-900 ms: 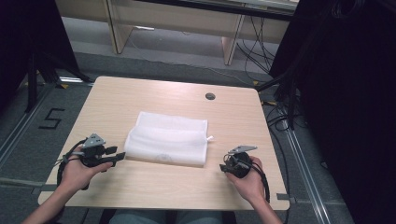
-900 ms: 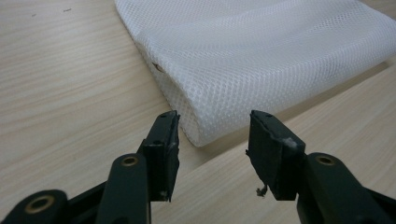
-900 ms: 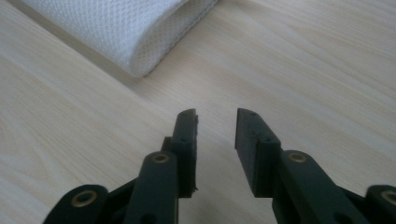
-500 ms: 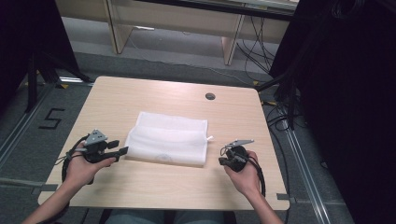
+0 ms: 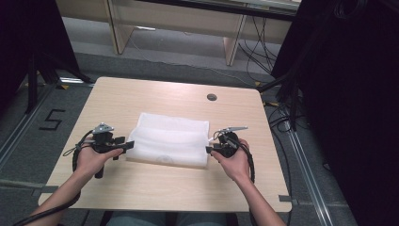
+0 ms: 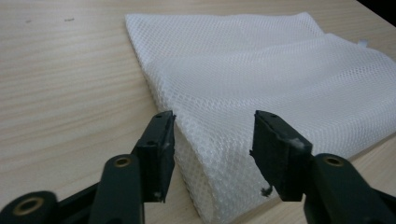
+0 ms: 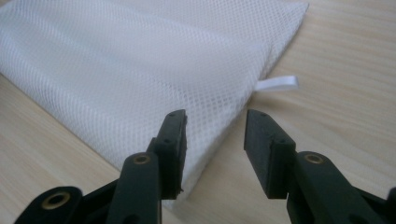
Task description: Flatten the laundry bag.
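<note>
A folded white mesh bag (image 5: 169, 139) lies flat in the middle of the wooden table (image 5: 155, 94). My left gripper (image 5: 123, 145) is at the bag's near left corner. In the left gripper view its jaws (image 6: 212, 135) stand open astride that corner of the mesh (image 6: 261, 70), and the pads do not press on it. My right gripper (image 5: 209, 149) is at the bag's near right corner. Its jaws (image 7: 215, 135) are open, with the edge of the mesh (image 7: 116, 60) lying between them. A small white tab (image 7: 278, 84) sticks out of the bag's side seam.
A round cable hole (image 5: 211, 97) sits in the tabletop beyond the bag. Bare wood surrounds the bag on every side. Dark curtains and cables stand past the table's right edge, and a floor mark "5" (image 5: 51, 120) lies off to the left.
Both hands have moved inward and away from the table's front edge, bringing each gripper up to a near corner of the bag. The bag itself has not shifted.
</note>
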`<act>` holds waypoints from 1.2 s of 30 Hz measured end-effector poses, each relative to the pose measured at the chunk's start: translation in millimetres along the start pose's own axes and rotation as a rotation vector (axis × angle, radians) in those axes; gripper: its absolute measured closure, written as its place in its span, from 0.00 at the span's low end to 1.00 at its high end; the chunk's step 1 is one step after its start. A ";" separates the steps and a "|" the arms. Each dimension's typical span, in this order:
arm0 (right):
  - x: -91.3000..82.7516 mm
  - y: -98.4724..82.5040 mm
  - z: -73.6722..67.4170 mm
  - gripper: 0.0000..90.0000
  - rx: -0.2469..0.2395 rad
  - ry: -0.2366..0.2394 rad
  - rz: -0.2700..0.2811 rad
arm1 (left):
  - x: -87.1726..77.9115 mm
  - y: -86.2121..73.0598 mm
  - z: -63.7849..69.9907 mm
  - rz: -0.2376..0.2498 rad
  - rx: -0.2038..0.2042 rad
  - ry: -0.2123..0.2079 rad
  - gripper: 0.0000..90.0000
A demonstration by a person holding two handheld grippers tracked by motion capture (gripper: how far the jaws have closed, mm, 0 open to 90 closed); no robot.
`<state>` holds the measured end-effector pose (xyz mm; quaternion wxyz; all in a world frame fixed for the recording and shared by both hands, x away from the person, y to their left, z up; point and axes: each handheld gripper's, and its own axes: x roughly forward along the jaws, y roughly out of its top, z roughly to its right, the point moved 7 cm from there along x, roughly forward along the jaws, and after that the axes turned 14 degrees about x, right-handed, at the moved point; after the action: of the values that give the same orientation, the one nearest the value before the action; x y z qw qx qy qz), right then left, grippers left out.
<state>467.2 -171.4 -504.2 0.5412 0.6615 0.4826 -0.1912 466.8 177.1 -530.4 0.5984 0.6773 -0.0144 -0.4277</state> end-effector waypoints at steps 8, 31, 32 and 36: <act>21.2 2.9 -0.2 0.72 -0.012 -0.010 -0.019 | 5.4 -5.6 2.5 -0.072 0.006 -0.007 0.67; -20.8 -43.9 26.2 0.97 -0.016 -0.110 -0.220 | -14.8 -15.3 63.2 -0.181 0.174 -0.156 0.72; -24.2 -39.0 22.8 0.91 -0.029 -0.074 -0.177 | -17.5 -11.1 61.0 -0.164 0.173 -0.137 0.68; -31.3 -15.3 17.0 0.81 -0.080 -0.090 -0.103 | -24.4 13.6 57.6 -0.068 0.211 -0.053 0.63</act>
<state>444.4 -201.0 -493.8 0.5777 0.6046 0.4984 -0.2289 423.7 140.2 -500.8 0.5085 0.7249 -0.0523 -0.4617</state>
